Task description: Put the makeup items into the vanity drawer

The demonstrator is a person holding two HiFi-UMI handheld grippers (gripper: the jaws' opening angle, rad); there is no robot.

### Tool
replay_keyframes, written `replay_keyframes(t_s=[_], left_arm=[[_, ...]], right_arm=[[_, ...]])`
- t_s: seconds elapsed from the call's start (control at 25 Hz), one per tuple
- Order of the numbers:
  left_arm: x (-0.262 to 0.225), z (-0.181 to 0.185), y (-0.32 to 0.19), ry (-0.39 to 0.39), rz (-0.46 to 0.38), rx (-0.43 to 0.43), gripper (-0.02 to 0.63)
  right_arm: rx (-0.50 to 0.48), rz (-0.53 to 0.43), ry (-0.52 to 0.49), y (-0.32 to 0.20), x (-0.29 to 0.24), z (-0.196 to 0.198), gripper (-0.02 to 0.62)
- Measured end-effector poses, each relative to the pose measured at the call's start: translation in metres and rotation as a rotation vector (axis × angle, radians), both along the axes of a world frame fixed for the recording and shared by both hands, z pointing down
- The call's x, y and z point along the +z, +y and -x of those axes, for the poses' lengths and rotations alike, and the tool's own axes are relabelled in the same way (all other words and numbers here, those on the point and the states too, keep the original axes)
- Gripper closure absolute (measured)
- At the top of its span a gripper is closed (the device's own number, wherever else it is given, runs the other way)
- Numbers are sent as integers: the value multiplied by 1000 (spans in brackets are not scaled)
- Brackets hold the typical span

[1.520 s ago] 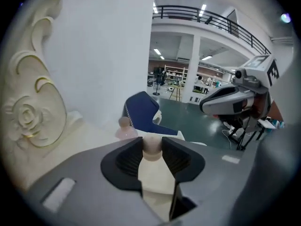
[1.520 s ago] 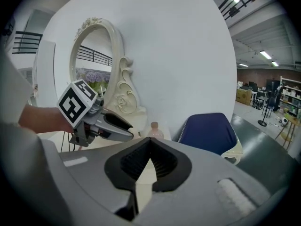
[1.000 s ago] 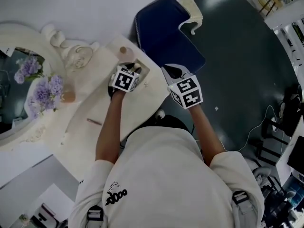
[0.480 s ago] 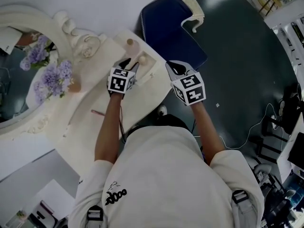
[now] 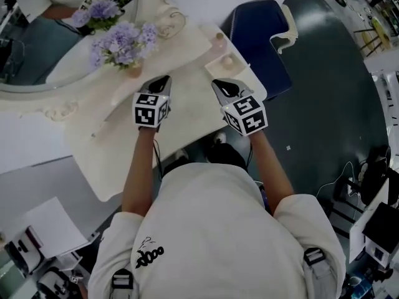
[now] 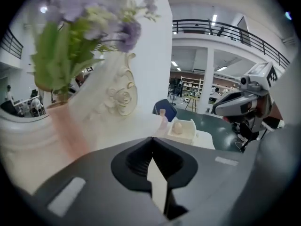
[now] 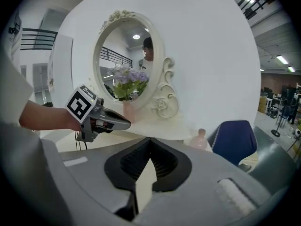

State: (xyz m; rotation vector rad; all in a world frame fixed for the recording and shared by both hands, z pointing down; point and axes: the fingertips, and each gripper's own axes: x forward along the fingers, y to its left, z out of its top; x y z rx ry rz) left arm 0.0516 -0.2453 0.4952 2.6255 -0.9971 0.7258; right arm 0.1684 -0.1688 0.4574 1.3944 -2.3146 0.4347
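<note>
The cream vanity (image 5: 187, 120) has a small open drawer (image 5: 215, 65) at its far right corner, with a beige egg-shaped sponge (image 5: 228, 60) in it. The drawer (image 6: 188, 134) and sponge (image 6: 178, 127) also show in the left gripper view. A pink bottle (image 5: 219, 39) (image 6: 162, 115) (image 7: 201, 138) stands just behind the drawer. My left gripper (image 5: 160, 83) (image 6: 151, 142) hovers over the tabletop, well short of the drawer, shut and empty. My right gripper (image 5: 223, 88) (image 7: 149, 142) is level with it to the right, shut with nothing in it.
Purple flowers (image 5: 121, 39) in a pink vase (image 5: 134, 72) stand before the oval mirror (image 5: 56, 48), just beyond the left gripper. A blue chair (image 5: 259, 33) sits beyond the vanity's right end. Dark floor with cables (image 5: 340, 173) lies to the right.
The left gripper has drawn back from the drawer toward the near left and its jaws have closed. The sponge now lies in the drawer. The head view has swung round.
</note>
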Motion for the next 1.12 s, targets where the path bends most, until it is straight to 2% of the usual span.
replay_keyframes(t_s=[0.28, 0.48, 0.72, 1.12], left_arm=[[15, 107, 37, 16, 33, -137, 589], [36, 156, 67, 7, 74, -179, 589], [56, 193, 95, 21, 128, -212, 589], [72, 218, 112, 18, 162, -203, 589]], right_arm=[[-187, 93, -5, 8, 37, 108, 565], [-244, 158, 32, 8, 76, 156, 552], [-283, 245, 103, 9, 128, 192, 537], [-300, 349, 199, 18, 194, 220, 523]])
